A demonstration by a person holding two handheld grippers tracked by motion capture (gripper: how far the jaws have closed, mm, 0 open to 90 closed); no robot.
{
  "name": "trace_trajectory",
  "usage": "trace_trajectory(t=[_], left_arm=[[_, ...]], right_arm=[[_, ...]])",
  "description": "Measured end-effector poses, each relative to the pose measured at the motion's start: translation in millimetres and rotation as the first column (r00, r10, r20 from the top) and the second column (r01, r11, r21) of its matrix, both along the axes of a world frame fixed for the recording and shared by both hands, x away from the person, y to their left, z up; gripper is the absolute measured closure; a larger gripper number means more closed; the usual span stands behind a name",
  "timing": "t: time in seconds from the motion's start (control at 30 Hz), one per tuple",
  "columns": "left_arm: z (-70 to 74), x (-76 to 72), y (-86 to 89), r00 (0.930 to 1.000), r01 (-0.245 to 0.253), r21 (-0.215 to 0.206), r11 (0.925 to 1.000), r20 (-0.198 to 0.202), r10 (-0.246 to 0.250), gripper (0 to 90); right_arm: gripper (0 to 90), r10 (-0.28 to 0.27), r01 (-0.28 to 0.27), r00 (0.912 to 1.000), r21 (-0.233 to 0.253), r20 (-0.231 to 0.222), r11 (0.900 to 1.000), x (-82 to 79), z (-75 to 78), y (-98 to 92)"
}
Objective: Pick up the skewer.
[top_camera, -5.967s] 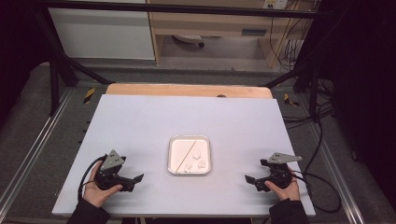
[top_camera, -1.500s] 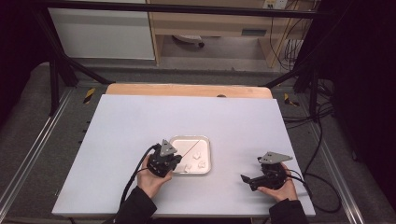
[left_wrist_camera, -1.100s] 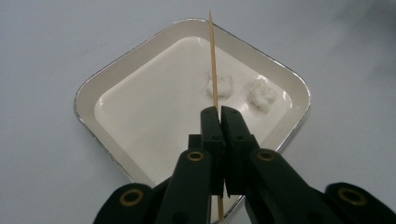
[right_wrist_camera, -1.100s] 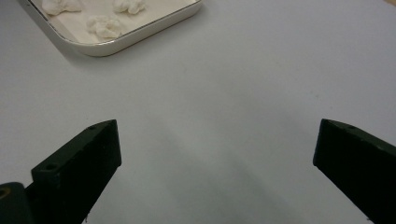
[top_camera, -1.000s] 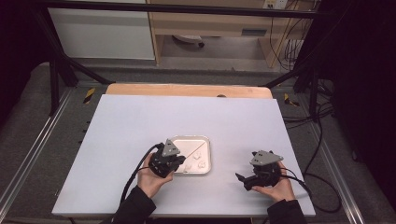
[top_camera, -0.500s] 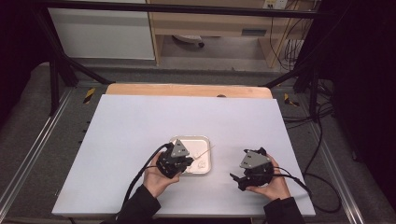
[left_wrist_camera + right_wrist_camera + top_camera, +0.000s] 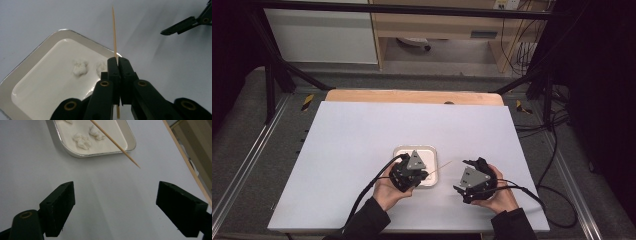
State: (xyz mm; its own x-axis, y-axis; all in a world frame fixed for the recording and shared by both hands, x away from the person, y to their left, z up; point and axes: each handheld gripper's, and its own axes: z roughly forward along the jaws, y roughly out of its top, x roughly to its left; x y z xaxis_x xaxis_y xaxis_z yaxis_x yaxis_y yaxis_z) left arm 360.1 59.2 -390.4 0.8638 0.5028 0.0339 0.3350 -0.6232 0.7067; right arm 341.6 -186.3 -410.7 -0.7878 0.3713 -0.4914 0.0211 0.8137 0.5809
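A thin wooden skewer point(image 7: 114, 35) is pinched between the shut jaws of my left gripper point(image 7: 118, 60), its sharp tip pointing away over the table. That gripper point(image 7: 422, 175) hovers over the near edge of a small white tray point(image 7: 404, 150). The tray point(image 7: 30, 62) holds white crumbly lumps point(image 7: 80, 67). My right gripper point(image 7: 117, 205) stands wide open, low over the table, facing the tray point(image 7: 75, 153) and the skewer point(image 7: 112, 142), whose tip ends short of its jaws. In the high view the right gripper point(image 7: 464, 177) sits just right of the skewer point(image 7: 443, 166).
The white table top point(image 7: 362, 130) spreads wide to the left and behind the tray. A wooden strip point(image 7: 412, 96) borders its far edge. Cables point(image 7: 367, 192) trail from both grippers toward the near edge.
My left gripper came in from the table's left to the tray and now holds the skewer up. My right gripper moved left toward the tray, jaws open.
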Motion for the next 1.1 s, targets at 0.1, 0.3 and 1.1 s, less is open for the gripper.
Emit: trace_trajectory(t=[0.1, 0.3, 1.1], left_arm=[[0.9, -0.2, -6.4, 0.9997, 0.025, 0.020, 0.9995, 0.000, -0.025, 88.9], [0.9, -0.3, -16.6, 0.9980, 0.062, 0.040, 0.9972, -0.016, -0.062, 88.9], [3.6, -3.8, -30.4, 0.9830, 0.183, 0.070, 0.9807, -0.029, -0.181, 88.9]], right_arm=[[20.3, 0.029, -0.028, 0.9992, -0.028, 0.027, 0.999, -1.0, 0.2, 3.1], [29.4, 0.108, -0.100, 0.9909, -0.101, 0.080, 0.990, -2.6, -0.4, 8.3], [66.2, 0.323, -0.269, 0.9361, -0.309, 0.139, 0.912, -2.4, -9.9, 16.3]])
